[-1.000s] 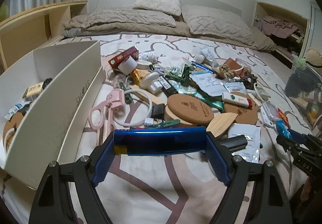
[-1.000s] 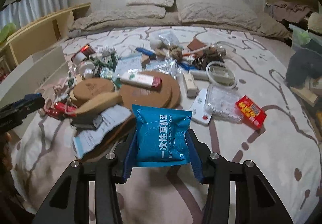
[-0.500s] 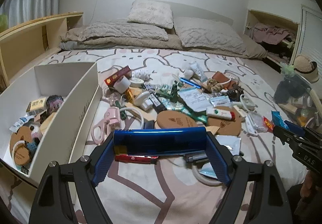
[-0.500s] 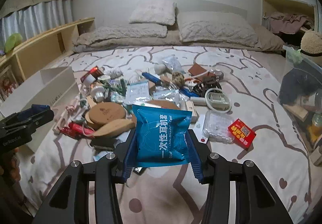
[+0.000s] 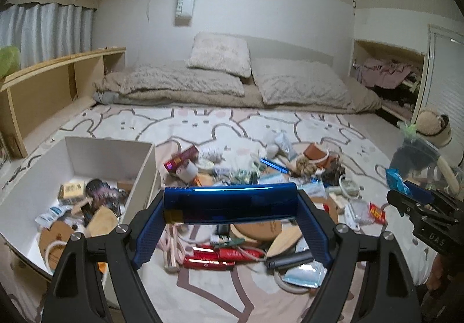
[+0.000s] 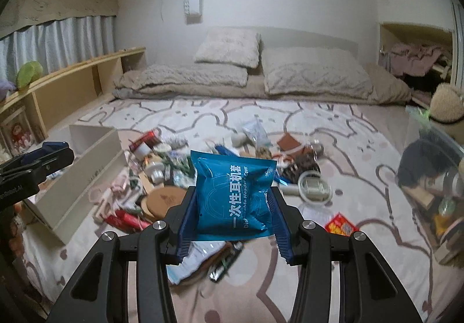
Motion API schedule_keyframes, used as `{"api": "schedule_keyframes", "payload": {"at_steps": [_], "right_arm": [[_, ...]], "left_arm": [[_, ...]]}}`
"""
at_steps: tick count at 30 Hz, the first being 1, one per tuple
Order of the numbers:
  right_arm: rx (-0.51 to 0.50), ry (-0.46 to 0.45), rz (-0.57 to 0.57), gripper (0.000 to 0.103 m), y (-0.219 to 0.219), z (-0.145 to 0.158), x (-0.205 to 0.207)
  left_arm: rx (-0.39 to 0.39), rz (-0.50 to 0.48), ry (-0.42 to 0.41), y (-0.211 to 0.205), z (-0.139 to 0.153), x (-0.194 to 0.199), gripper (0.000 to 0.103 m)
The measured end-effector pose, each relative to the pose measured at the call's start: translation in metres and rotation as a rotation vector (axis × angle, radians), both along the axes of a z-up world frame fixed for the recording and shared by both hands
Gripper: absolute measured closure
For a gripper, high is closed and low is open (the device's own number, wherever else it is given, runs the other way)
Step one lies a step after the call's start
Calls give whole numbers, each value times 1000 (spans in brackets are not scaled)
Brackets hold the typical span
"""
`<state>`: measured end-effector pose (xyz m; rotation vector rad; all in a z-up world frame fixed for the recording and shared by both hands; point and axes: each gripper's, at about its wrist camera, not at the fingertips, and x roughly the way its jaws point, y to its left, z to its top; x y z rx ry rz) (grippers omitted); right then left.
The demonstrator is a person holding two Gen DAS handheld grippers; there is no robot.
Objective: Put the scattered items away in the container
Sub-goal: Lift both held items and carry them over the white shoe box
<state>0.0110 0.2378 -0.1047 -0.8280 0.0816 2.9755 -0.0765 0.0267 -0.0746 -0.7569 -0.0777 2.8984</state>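
While I look along my left fingers: my left gripper [image 5: 230,224] is clamped across a glossy blue bar [image 5: 230,202], held crosswise and level.
Container: the white box [image 5: 142,170] stands to my left on the bunny-print bedspread [image 5: 203,125], its top open, with wooden discs, packets and small cartons inside.
Scattered items: the pile [image 5: 261,178] lies just right of the box, beyond and below the bar; a red tube [image 5: 208,263] and a black cylinder [image 5: 290,259] lie nearest me.
Right edge: my right gripper [image 5: 406,192] shows there, a blue packet corner at its tip.

Right wrist view: my right gripper [image 6: 233,212] pinches a blue headphone-cover packet [image 6: 233,196], upright between both pads.
Box from here: the white box [image 6: 92,169] sits at left, well apart from the packet.
Left edge: my left gripper [image 6: 43,160] shows; grip hidden here.
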Motion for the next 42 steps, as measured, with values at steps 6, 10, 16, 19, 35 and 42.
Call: {"api": "schedule_keyframes", "payload": {"at_steps": [6, 10, 16, 19, 35, 42], "right_arm": [[21, 59, 29, 54, -16, 26, -5], [20, 92, 47, 54, -22, 41, -10], [14, 138, 75, 54, -33, 63, -18], [23, 160, 93, 54, -41, 73, -20], [47, 243, 188, 54, -98, 113, -40], [14, 243, 247, 54, -122, 123, -50]], "left_arm": [[-27, 2, 37, -8, 22, 0, 19], [-37, 11, 64, -18, 36, 1, 19], [-56, 38, 100, -40, 58, 1, 19], [-62, 63, 128, -54, 69, 4, 19], [-71, 180, 195, -139, 87, 22, 19], [-35, 246, 205, -177, 89, 28, 19]]}}
